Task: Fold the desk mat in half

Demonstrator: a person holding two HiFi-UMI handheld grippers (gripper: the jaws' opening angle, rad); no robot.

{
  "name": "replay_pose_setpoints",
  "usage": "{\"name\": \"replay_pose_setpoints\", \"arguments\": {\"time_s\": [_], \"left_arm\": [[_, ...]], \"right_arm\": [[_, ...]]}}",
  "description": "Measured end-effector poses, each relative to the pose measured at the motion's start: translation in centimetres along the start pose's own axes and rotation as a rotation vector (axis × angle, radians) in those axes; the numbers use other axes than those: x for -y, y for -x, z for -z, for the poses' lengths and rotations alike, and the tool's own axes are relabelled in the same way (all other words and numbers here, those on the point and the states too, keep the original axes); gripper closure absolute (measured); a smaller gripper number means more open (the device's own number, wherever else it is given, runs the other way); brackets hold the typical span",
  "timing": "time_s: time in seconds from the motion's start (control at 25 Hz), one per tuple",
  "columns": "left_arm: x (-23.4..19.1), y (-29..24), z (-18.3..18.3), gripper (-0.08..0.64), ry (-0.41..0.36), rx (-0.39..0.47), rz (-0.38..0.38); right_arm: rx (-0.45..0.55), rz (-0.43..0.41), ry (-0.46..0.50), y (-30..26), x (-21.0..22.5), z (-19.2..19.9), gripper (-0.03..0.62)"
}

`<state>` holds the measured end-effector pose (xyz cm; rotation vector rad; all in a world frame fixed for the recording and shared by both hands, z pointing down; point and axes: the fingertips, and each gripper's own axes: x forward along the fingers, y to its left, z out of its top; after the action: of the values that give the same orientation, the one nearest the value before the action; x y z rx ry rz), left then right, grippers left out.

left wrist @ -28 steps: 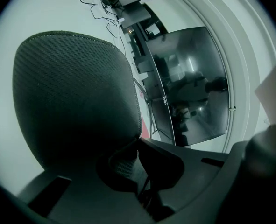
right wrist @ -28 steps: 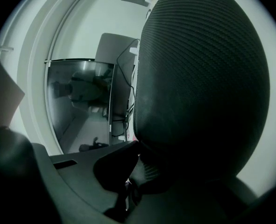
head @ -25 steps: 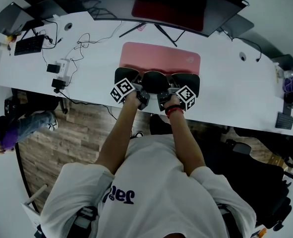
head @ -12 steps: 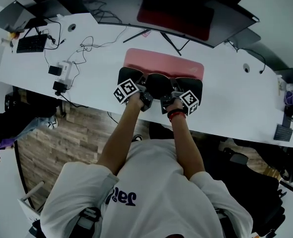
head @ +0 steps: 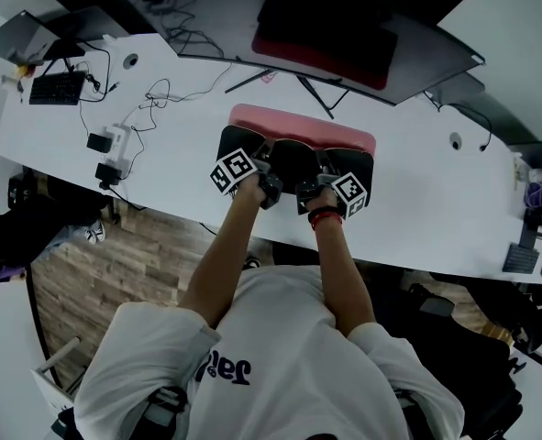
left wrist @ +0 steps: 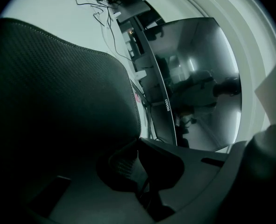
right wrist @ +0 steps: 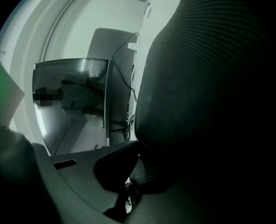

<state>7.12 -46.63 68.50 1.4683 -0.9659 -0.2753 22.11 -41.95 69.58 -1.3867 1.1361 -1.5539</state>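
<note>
The desk mat, pink on top [head: 303, 126] and black with a woven texture underneath [head: 293, 159], lies on the white desk [head: 436, 209] in front of the monitor. Its near edge is lifted and turned over toward the monitor, so only a narrow pink strip shows past the black underside. My left gripper [head: 267, 180] is shut on that edge at the left, my right gripper [head: 307, 187] at the right. The black underside [left wrist: 58, 101] fills the left gripper view above the shut left gripper [left wrist: 138, 158]. In the right gripper view the mat [right wrist: 203, 78] rises from the right gripper [right wrist: 135, 171].
A curved monitor [head: 344, 35] stands behind the mat, with its stand legs [head: 289, 62] reaching toward it. A keyboard [head: 55, 87], cables [head: 160, 90] and power adapters [head: 110, 149] lie at the desk's left. Another person [head: 14, 246] stands on the wooden floor at the left.
Both grippers have carried the mat's lifted edge farther toward the monitor. The black underside covers more of the pink top, and the pink strip has narrowed.
</note>
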Motion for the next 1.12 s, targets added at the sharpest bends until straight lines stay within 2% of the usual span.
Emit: {"name": "replay_pose_setpoints", "arguments": {"time_s": [0.6,0.84,1.12], "left_arm": [[1.5,-5.7,-2.6,0.532,0.022,0.030,0.006],[1.5,-7.9,-3.4,0.532,0.031,0.035,-0.008],[1.1,-7.9,-3.1,0.526,0.033,0.052,-0.024]], "right_arm": [[0.010,-0.013,-0.022,-5.2,-1.6,-3.0,0.565],[0.012,0.014,-0.030,-7.3,-1.5,-4.1,0.563],[0.006,0.050,-0.036,-7.2,-1.2,-4.0,0.546]]}}
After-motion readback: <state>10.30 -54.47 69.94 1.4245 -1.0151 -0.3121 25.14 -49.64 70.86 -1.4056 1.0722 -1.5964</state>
